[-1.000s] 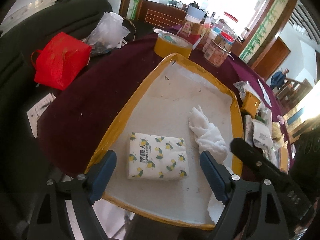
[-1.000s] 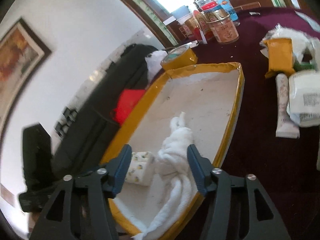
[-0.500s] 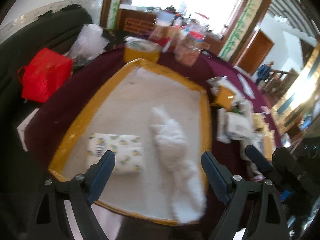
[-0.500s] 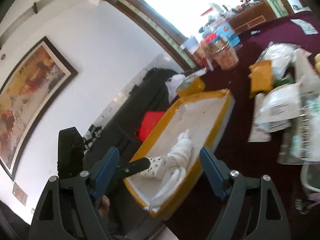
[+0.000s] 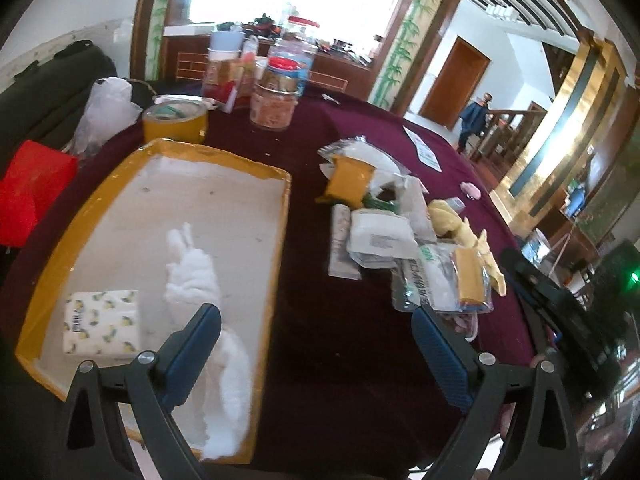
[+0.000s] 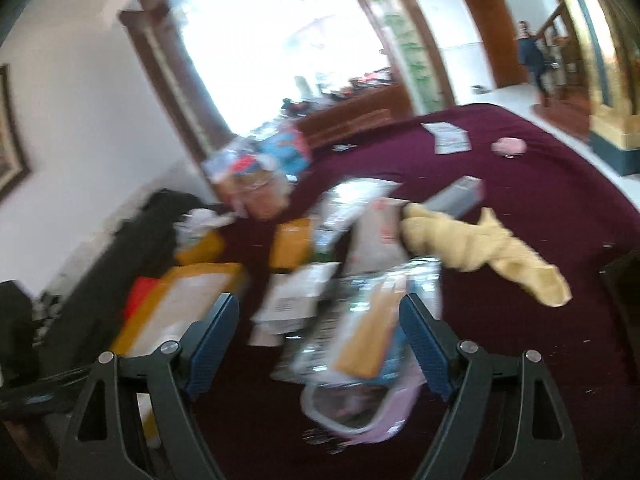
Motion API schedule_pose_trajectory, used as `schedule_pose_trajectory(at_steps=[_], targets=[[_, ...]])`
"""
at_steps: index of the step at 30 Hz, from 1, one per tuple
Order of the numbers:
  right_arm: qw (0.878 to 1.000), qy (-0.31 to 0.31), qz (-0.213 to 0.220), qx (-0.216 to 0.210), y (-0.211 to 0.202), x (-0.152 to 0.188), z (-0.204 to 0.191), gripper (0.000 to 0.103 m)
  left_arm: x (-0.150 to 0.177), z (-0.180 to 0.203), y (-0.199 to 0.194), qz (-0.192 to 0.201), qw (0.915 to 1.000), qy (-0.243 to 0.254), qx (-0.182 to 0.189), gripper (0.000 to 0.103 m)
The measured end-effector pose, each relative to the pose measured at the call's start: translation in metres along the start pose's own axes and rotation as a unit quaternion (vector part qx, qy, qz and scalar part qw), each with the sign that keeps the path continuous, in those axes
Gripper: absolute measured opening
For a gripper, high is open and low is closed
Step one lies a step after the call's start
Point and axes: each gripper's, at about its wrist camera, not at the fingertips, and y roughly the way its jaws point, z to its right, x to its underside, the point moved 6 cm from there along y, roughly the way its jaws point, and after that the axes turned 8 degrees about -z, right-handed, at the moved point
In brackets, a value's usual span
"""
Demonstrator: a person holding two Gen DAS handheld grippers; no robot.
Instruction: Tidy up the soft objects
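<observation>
A yellow-rimmed tray (image 5: 280, 216) holds a white twisted towel (image 5: 192, 276) and a lemon-print tissue pack (image 5: 102, 326). My left gripper (image 5: 316, 356) is open and empty above the maroon table, right of the tray. My right gripper (image 6: 316, 340) is open and empty, over a pile of plastic-wrapped packs (image 6: 360, 320). A yellow twisted cloth (image 6: 480, 248) lies right of the pile; it also shows in the left wrist view (image 5: 464, 232). The right wrist view is blurred.
Jars and bottles (image 5: 276, 96) and a tape roll (image 5: 176, 122) stand behind the tray. A red bag (image 5: 28, 188) and a clear plastic bag (image 5: 106, 112) sit at the left. A small pink object (image 6: 508, 146) and a paper slip (image 6: 448, 136) lie far back.
My right gripper let go of the white towel, opened and swung right over the pile of packs. My left gripper turned right, away from the tray.
</observation>
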Motion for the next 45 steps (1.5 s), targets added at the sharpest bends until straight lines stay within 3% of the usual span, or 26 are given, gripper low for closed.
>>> schedule_pose_trajectory(at_steps=[5, 8, 10, 13, 19, 26, 31, 36, 37, 38, 39, 41, 43, 45], targets=[[0.995, -0.022, -0.03, 0.088, 0.035, -0.002, 0.008, 0.067, 0.0, 0.004, 0.005, 0.001, 1.0, 0.0, -0.008, 0.098], [0.993, -0.013, -0.055, 0.101, 0.05, 0.006, 0.013, 0.055, 0.0, 0.003, 0.006, -0.004, 1.0, -0.003, -0.007, 0.098], [0.991, -0.015, -0.056, 0.118, 0.054, 0.008, 0.017, 0.042, -0.002, 0.004, 0.007, -0.003, 0.9999, -0.002, -0.011, 0.098], [0.995, 0.007, -0.043, 0.094, 0.045, 0.008, 0.023, 0.037, -0.007, 0.011, 0.012, -0.007, 0.9999, 0.007, -0.012, 0.098], [0.998, 0.055, 0.008, -0.004, 0.027, 0.005, 0.039, 0.035, -0.025, 0.039, 0.037, -0.029, 0.9987, 0.042, -0.003, 0.098], [0.997, 0.065, 0.029, 0.001, 0.024, 0.002, 0.04, 0.035, -0.055, 0.068, 0.099, -0.085, 0.994, 0.066, -0.019, 0.098], [0.996, 0.079, 0.028, -0.006, 0.025, 0.002, 0.047, 0.035, -0.068, 0.093, 0.131, -0.1, 0.9904, 0.088, -0.035, 0.098], [0.997, 0.076, 0.03, -0.01, 0.025, 0.001, 0.048, 0.035, -0.073, 0.103, 0.162, -0.106, 0.9787, 0.135, -0.112, 0.098], [0.997, 0.075, 0.03, -0.012, 0.025, 0.001, 0.047, 0.035, -0.073, 0.101, 0.165, -0.105, 0.9759, 0.141, -0.128, 0.095], [0.997, 0.074, 0.031, -0.014, 0.025, 0.001, 0.047, 0.035, -0.074, 0.099, 0.166, -0.099, 0.9748, 0.144, -0.139, 0.082], [0.997, 0.073, 0.031, -0.015, 0.025, 0.001, 0.047, 0.035, -0.075, 0.096, 0.165, -0.092, 0.9741, 0.146, -0.146, 0.077], [0.997, 0.071, 0.029, -0.016, 0.026, 0.001, 0.046, 0.035, -0.074, 0.093, 0.16, -0.099, 0.9777, 0.138, -0.124, 0.052], [0.997, 0.067, 0.031, -0.014, 0.027, 0.001, 0.044, 0.035, -0.073, 0.089, 0.149, -0.099, 0.9851, 0.118, -0.078, 0.041], [0.997, 0.063, 0.031, -0.015, 0.027, 0.0, 0.043, 0.035, -0.075, 0.087, 0.138, -0.084, 0.9894, 0.103, -0.058, 0.03]])
